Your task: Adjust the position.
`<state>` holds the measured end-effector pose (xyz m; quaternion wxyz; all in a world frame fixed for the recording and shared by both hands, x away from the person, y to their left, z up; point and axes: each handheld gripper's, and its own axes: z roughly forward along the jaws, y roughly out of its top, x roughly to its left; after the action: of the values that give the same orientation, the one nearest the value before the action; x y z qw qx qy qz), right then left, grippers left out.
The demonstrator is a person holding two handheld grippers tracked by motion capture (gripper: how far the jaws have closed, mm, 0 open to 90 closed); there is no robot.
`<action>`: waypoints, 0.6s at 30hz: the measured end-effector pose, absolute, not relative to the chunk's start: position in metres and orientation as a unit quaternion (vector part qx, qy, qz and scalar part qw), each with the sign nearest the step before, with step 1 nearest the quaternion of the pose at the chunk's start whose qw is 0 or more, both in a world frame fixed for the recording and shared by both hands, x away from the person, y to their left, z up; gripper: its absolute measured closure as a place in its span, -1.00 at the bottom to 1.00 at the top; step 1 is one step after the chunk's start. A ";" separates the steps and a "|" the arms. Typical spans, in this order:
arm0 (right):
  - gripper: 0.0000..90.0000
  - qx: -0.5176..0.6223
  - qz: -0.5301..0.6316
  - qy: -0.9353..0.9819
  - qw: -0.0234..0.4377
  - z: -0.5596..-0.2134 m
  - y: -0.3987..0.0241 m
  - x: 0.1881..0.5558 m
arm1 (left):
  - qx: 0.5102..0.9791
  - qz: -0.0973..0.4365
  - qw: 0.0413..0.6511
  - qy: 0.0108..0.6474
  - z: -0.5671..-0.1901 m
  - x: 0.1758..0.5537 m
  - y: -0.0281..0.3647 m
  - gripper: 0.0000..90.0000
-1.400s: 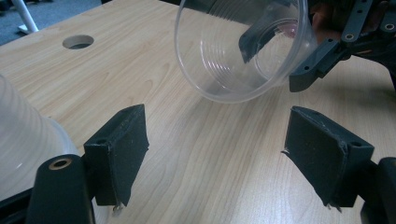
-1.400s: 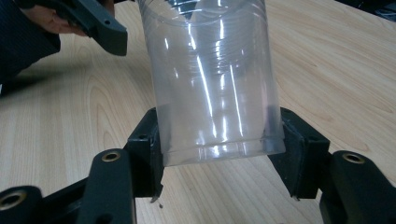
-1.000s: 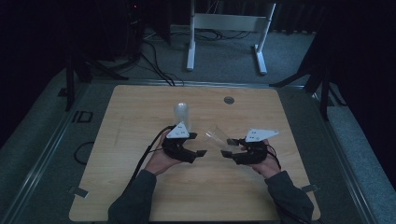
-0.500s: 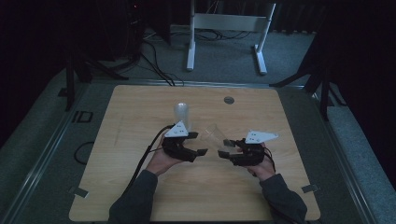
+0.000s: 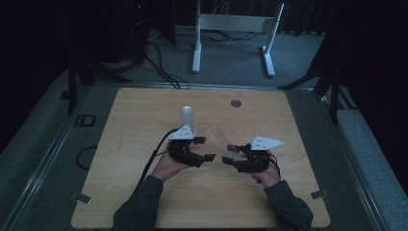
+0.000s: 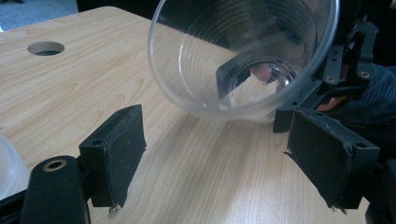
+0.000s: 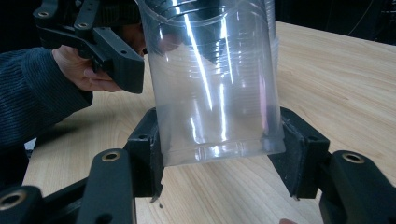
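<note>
High view: cup stack [image 5: 188, 117] beyond left gripper [image 5: 204, 148], table hole [image 5: 235, 103] farther.

High view dim, dark surroundings; gripper views bright, sharp; glare streaks on clear cup [image 7: 215, 79].

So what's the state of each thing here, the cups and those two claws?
Clear plastic cup: empty, tilted, lifted off the table, its base pinched by the right claw.
Right claw: shut on that cup's base.
Left claw: open, holding nothing, facing the cup's mouth.
Second translucent plastic cup: upright on the light wooden table, untouched.
</note>
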<state>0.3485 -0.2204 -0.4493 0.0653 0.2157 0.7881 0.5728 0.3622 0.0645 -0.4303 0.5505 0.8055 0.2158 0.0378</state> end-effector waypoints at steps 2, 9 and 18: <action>-0.07 0.216 0.572 0.789 0.064 -0.450 -0.220 0.348 | 0.805 0.035 0.552 0.215 -0.430 0.362 0.064 -0.58; -0.07 0.209 0.576 0.788 0.065 -0.450 -0.217 0.347 | 0.798 0.018 0.563 0.215 -0.432 0.363 0.060 -0.58; -0.07 0.205 0.576 0.788 0.066 -0.452 -0.215 0.347 | 0.782 0.002 0.584 0.219 -0.431 0.364 0.060 -0.58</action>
<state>0.3466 -0.2154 -0.4515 0.0663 0.2046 0.7885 0.5762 0.3637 0.0598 -0.4305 0.5842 0.7815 0.2189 0.0023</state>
